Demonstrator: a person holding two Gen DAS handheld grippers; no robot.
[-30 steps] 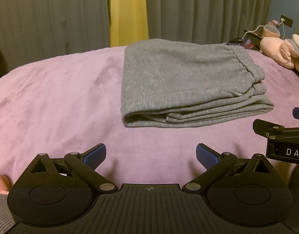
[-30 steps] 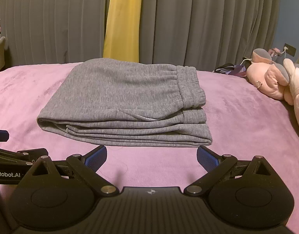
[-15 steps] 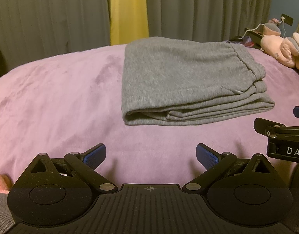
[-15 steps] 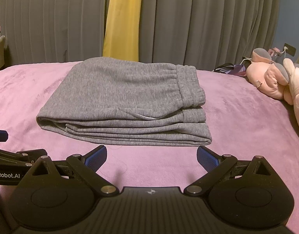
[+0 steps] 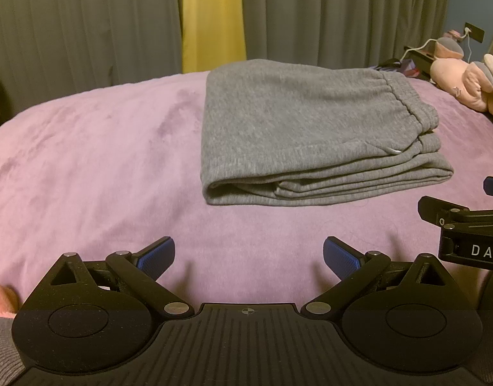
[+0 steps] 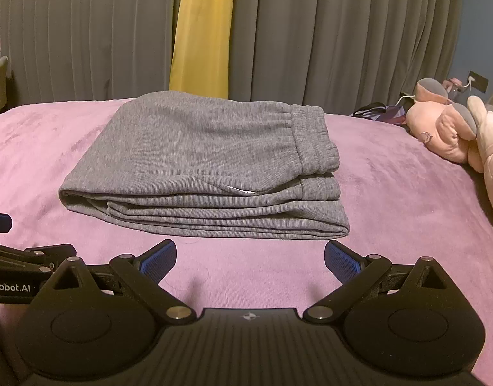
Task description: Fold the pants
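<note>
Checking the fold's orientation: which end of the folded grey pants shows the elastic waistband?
The right-hand end of the grey pants, toward the pink plush toy; its gathered waistband contrasts with the smooth rounded fold opposite.

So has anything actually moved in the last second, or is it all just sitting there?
Almost nothing. The folded grey pants lie in the same place on the purple blanket. The left hand-held gripper and right hand-held gripper stay open, short of the pants, holding nothing. At most the views drifted slightly. The pink plush toy is unmoved.
</note>
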